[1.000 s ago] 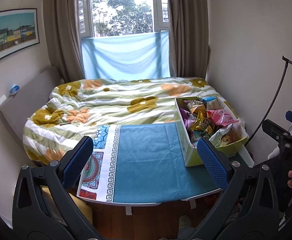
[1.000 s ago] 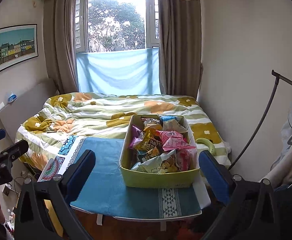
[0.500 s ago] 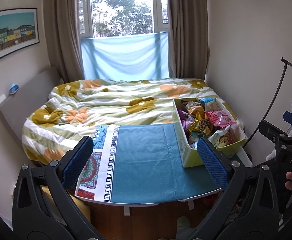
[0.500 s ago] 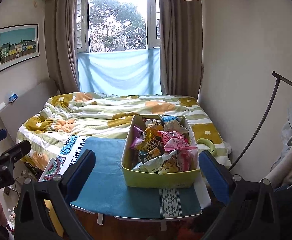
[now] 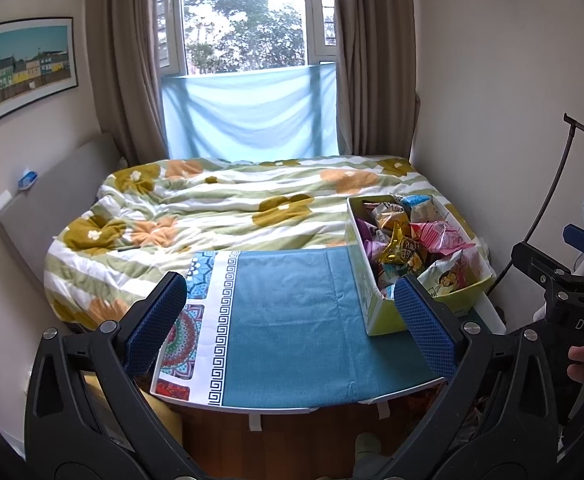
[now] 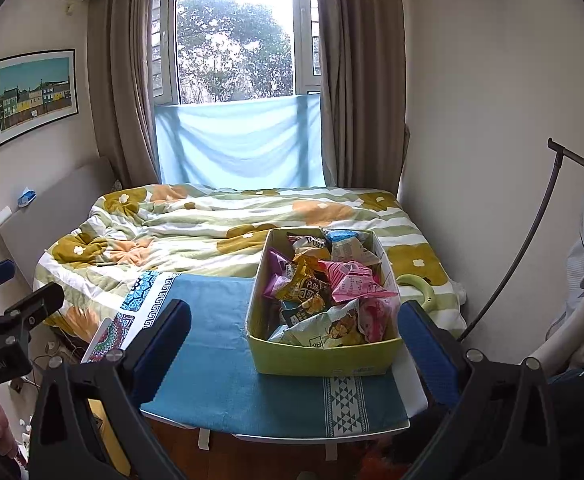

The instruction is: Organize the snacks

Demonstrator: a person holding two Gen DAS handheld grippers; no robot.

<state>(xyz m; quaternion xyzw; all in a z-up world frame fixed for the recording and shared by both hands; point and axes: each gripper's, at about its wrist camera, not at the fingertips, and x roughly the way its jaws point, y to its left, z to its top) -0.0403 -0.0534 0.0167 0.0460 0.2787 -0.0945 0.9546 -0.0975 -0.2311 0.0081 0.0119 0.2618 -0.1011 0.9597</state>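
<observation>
The snack box, a shallow yellow-green cardboard tray, is sitting on the right-hand part of the teal tablecloth, which is covering a small table at the foot of the bed. The box is standing upright and open-topped, its near wall just behind a white geometric band printed on the cloth. It is holding a loose heap of snack packets, filling it up to and slightly over the rim: a pink packet is lying near the middle, a yellow-and-brown one beside it to the left, a purple one against the left wall, a pale green and white packet along the near wall, and a blue-topped one at the far end. The packets are crumpled and overlapping; their printing is too small to read.

The left gripper is hovering above the bare stretch of cloth left of the box, its jaws spread wide and holding nothing. The right gripper is hanging in front of the box, jaws likewise spread wide and empty, the blue pads framing the box on either side without touching it.
</observation>
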